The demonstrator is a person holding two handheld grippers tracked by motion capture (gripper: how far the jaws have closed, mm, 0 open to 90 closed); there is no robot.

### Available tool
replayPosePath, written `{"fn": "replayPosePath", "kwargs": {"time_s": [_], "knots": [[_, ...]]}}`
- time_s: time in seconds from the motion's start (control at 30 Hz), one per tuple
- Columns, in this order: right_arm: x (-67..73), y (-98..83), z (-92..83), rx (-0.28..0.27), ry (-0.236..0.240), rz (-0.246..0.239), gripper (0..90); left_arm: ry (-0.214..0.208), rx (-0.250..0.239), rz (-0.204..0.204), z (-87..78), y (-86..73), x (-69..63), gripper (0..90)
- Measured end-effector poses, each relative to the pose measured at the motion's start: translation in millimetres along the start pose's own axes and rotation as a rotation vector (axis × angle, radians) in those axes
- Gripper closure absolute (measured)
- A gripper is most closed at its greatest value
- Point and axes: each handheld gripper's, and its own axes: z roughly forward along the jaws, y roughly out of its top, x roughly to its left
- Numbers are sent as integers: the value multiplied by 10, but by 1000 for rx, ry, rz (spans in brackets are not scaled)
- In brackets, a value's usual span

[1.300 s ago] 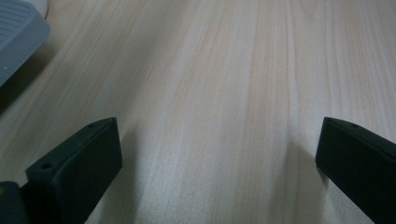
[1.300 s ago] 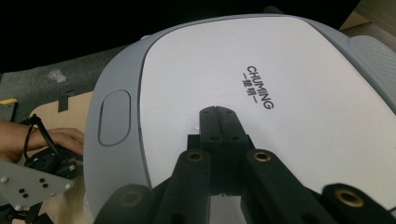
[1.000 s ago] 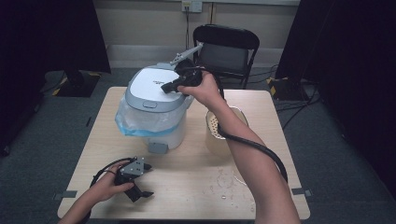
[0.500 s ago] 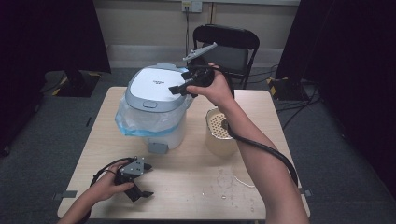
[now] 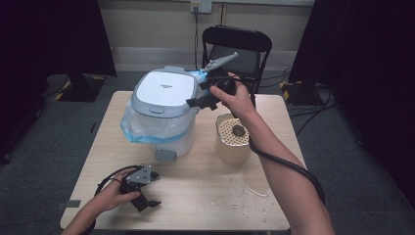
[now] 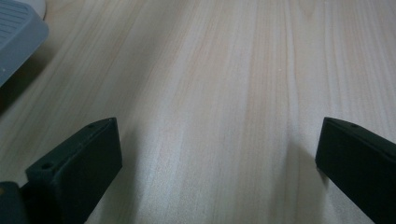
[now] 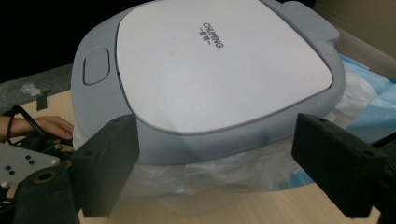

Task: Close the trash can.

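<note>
Right gripper (image 5: 195,103) hovered open beside the bin (image 5: 161,115) lid — left gripper (image 5: 147,200) open on table (image 5: 205,196).

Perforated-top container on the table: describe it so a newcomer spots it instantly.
On the wooden table, look just right of the big grey-lidded bin lined with a plastic bag. The small beige container stands there, under the person's forearm; its dotted top with a dark centre sets it apart.

Lab or studio, black curtains (image 5: 49,34), folding chair (image 5: 237,46)
</note>
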Motion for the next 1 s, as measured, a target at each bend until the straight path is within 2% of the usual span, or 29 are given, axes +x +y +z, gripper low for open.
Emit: {"fn": "replayPosePath", "kwargs": {"time_s": [0.3,0.7,1.0], "knots": [[138,-247,-157,13,-2,-11,145,0,-5,-2,3,-2,-2,0],[321,-764,-285,-3,18,39,146,2,-2,0,0,-3,-1,0],[450,-1046,-373,-8,15,34,150,2,-1,0,0,-3,0,0]]}}
